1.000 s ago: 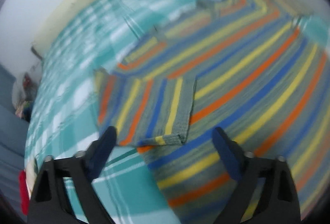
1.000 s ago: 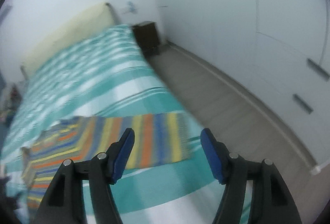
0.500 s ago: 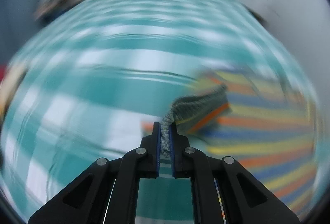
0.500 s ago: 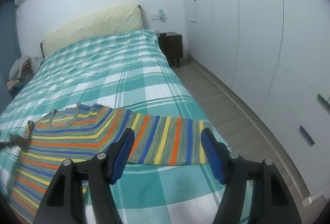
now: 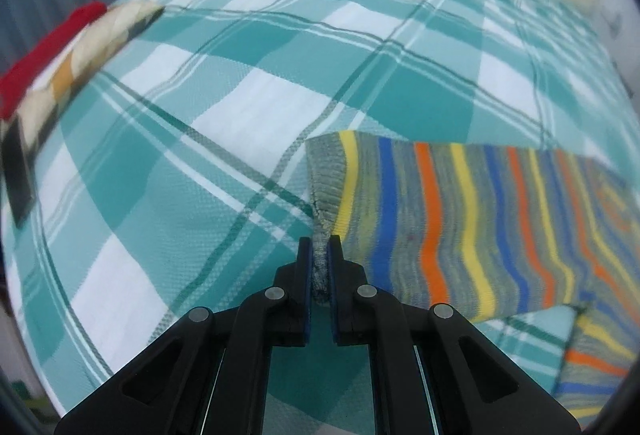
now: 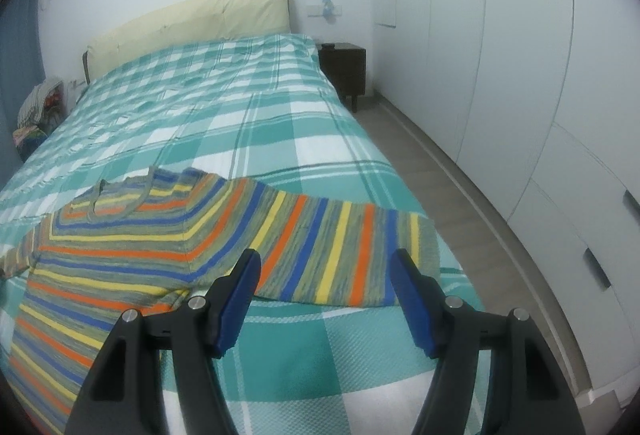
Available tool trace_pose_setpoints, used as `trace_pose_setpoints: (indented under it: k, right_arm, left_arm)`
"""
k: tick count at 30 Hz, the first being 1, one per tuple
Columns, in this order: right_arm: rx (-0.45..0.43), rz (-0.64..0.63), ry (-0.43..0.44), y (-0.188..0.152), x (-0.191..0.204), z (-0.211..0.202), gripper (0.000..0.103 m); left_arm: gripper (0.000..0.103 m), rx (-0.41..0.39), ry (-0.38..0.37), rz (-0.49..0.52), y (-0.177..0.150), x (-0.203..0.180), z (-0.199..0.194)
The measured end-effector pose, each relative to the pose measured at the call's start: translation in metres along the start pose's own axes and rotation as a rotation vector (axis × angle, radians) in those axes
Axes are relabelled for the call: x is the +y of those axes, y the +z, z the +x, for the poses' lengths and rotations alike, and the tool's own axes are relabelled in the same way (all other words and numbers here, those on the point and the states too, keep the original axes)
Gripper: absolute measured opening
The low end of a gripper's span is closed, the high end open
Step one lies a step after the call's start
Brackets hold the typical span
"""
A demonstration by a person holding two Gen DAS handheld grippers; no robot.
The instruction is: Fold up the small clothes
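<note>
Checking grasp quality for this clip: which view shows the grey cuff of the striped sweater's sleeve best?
The left wrist view. There the grey cuff fills the centre, its corner pinched in the shut left gripper. The right wrist view shows the whole striped sweater on the bed, but that sleeve end is cut off at the picture's left edge.

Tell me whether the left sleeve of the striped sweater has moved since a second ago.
Yes. The left tongs have clamped its cuff and pulled the sleeve off the sweater's body, out over the checked bedspread.
</note>
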State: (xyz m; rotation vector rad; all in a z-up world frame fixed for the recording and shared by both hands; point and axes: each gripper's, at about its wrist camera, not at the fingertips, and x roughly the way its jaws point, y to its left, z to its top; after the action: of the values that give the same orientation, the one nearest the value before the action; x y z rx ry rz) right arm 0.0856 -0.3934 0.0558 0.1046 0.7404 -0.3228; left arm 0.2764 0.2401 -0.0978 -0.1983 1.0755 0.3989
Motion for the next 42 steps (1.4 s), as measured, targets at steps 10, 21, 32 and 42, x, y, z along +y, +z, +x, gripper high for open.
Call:
trace_pose_setpoints:
  k: [10,21,32,42]
  right_arm:
    - [0.003,0.028,-0.009,-0.001,-0.011,0.001,0.066]
    - [-0.022,0.051,-0.041,0.001,-0.016,-0.001,0.078]
    - [-0.047,-0.022,-0.081,0.0,0.001,0.001,0.078]
    - [-0.037,0.0,-0.07,-0.001,-0.004,0.003,0.078]
  left_arm:
    - [0.008,-0.006,0.028,0.04,-0.009,0.008,0.006]
    - [0.092,-0.444,0.003,0.087,-0.027,-0.001,-0.117]
    - [0.092,-0.524,-0.046,0.136,-0.037,-0.027,-0.14]
    - [0.092,-0.538,-0.018,0.161,-0.041,-0.036,-0.142]
